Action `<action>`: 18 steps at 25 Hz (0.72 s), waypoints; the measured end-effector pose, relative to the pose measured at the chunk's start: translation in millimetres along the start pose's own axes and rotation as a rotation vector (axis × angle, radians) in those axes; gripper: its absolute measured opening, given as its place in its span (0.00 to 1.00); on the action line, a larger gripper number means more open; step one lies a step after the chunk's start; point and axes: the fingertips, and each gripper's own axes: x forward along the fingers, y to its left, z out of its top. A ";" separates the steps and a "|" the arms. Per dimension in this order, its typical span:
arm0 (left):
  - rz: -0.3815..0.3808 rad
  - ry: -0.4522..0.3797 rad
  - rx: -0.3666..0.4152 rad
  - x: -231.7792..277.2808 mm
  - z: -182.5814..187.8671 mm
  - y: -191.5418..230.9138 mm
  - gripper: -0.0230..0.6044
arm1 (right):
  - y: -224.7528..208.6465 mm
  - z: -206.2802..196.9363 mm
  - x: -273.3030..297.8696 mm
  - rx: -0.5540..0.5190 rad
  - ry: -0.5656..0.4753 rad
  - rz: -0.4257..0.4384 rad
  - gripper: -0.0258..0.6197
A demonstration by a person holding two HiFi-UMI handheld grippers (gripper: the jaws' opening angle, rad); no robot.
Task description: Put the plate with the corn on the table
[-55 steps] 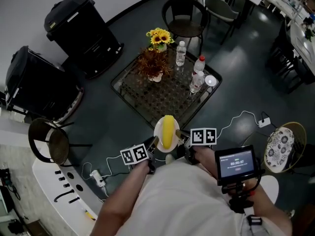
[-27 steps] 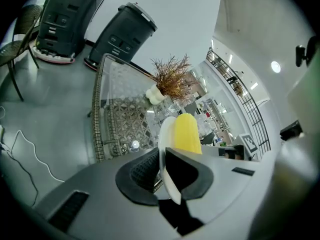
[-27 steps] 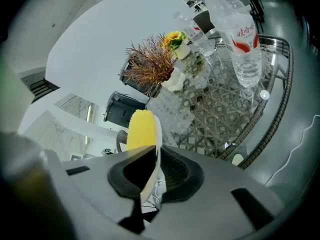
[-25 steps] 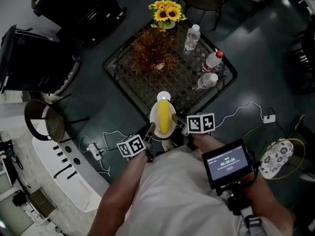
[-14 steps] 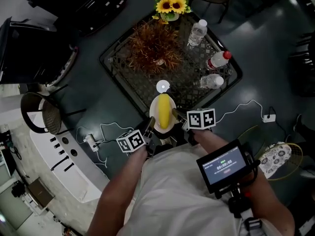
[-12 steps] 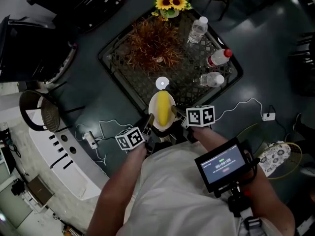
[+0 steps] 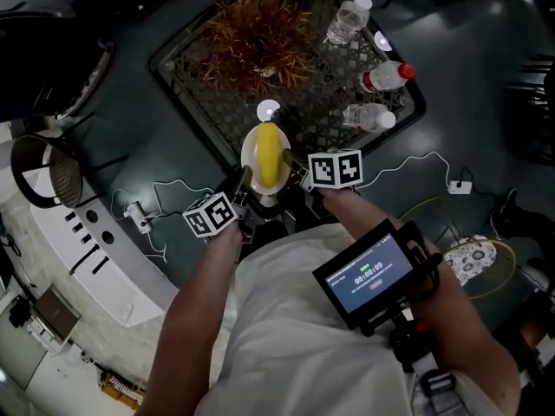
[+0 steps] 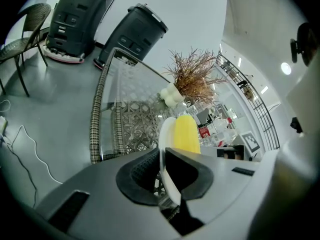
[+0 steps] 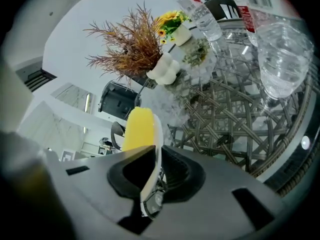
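plate (image 7: pixel 250 148): at the table's (image 7: pixel 195 102) near corner, corn (image 7: pixel 269 154) on it; my left gripper (image 7: pixel 245 180) and right gripper (image 7: pixel 290 159) flank it
dried plant (image 7: pixel 251 37): on the table, far left
bottles (image 7: pixel 381 76): on the table, right

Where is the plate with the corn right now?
Head view, centre: the plate is clamped between left claw and right claw at the near corner of the table.

The plate (image 7: pixel 249 156) is white; the corn (image 7: pixel 269 152) is yellow. The table (image 7: pixel 316 115) shows a dark woven lattice pattern, and its rim (image 8: pixel 95 129) is a black-and-pale check. The left gripper (image 7: pixel 244 180) and right gripper (image 7: pixel 292 161) have grey bodies, black pads and black-on-white square markers. The dried plant (image 7: pixel 251 37) is reddish brown, the sunflowers (image 9: pixel 169 18) yellow, the vase (image 9: pixel 162 69) white and the bottle cap (image 7: pixel 408 70) red.
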 end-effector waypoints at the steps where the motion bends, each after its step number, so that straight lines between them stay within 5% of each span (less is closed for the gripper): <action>1: 0.005 0.000 -0.002 1.2 0.6 2.9 0.10 | -1.2 0.3 3.6 -0.005 0.005 -0.002 0.09; 18: 0.044 -0.005 0.036 33.0 34.1 28.2 0.10 | -19.3 32.0 42.6 -0.016 -0.012 -0.023 0.09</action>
